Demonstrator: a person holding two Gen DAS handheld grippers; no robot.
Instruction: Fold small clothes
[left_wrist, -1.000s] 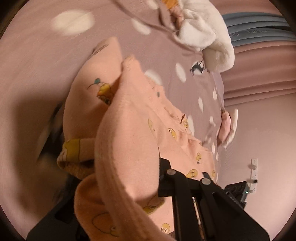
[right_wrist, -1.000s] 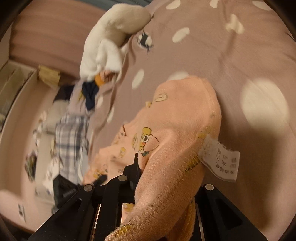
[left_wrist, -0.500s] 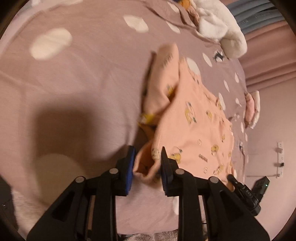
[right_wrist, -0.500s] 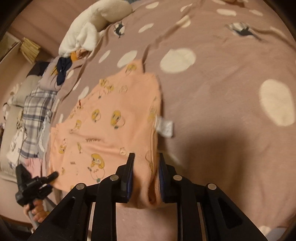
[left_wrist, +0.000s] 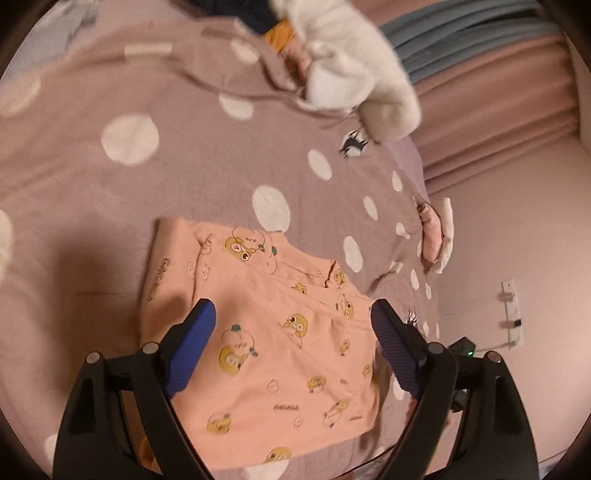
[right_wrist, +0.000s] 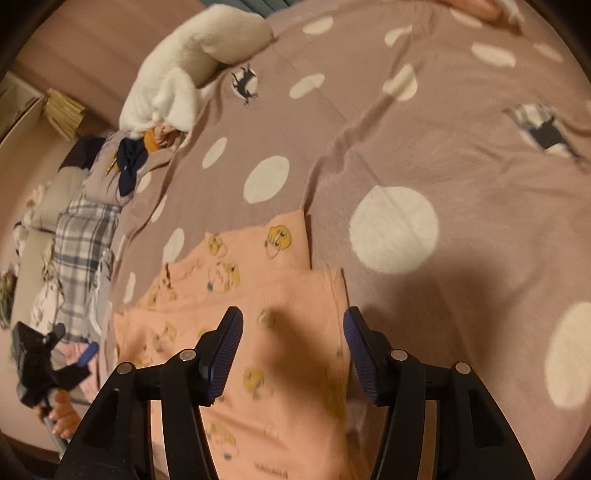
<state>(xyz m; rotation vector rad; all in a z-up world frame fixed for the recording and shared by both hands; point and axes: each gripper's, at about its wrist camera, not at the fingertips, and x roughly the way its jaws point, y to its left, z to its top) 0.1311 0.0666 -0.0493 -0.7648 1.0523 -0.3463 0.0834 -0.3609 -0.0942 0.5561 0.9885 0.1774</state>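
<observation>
In the left wrist view, the left gripper (left_wrist: 293, 325) hovered over the peach printed garment (left_wrist: 266, 325), its blue-padded fingers (left_wrist: 192, 347) standing wide apart and still opening, with nothing pinched between them. The garment lay folded flat on the mauve polka-dot bedspread (left_wrist: 129, 177), directly beneath and between the fingers, a folded-over layer reaching ahead of the tips. Well beyond the fingers, a white fluffy blanket (left_wrist: 365, 85) sat bunched at the far side of the bed. To the right of the right finger, a small pink folded item (left_wrist: 434, 236) rested at the bed's edge.

In the right wrist view, the right gripper (right_wrist: 293, 328) was likewise above the garment (right_wrist: 258, 317), jaws parting, fingers (right_wrist: 225, 354) clear of the cloth. The garment's right edge ran just inside the right finger. Far left of the fingers, a plaid cloth (right_wrist: 81, 251) lay on the floor, and the other gripper showed low at the left, a hand (right_wrist: 62, 413) beneath it.
</observation>
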